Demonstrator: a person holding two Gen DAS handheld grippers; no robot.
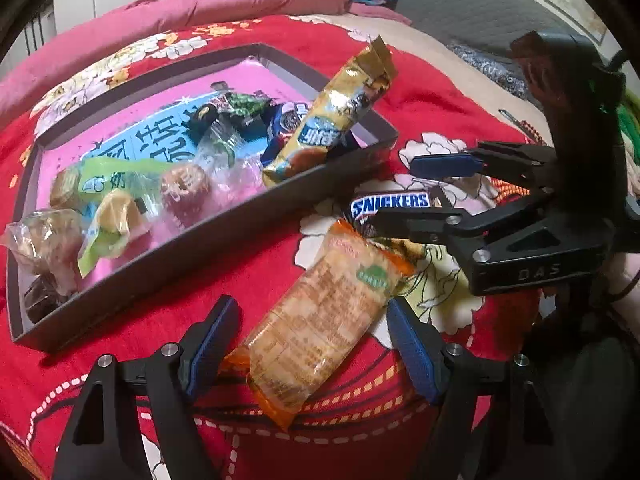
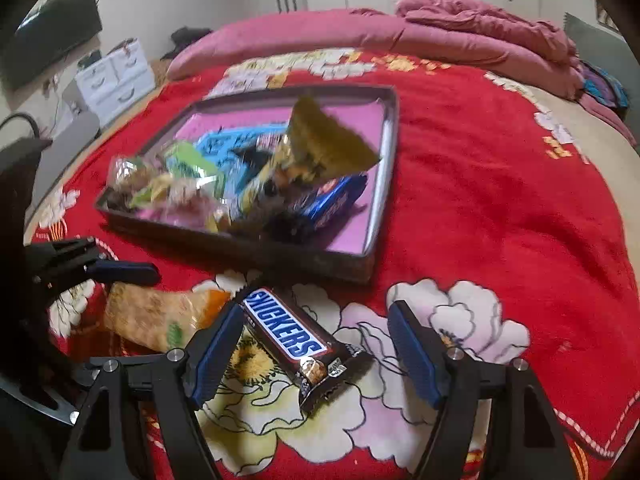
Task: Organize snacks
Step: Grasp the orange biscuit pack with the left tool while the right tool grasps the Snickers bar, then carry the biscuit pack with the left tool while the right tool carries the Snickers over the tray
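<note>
An orange-ended cracker packet lies on the red flowered blanket, between the blue pads of my open left gripper; the pads stand beside it without pressing. A Snickers bar lies flat between the fingers of my open right gripper. In the left wrist view the right gripper straddles the Snickers bar. One left finger shows above the cracker packet. A dark tray with a pink floor holds several wrapped snacks. A gold packet leans over its rim.
The tray sits just beyond both grippers, with a blue biscuit pack near its front corner. A folded pink quilt lies at the bed's far end. White drawers and a dark screen stand off the bed's left.
</note>
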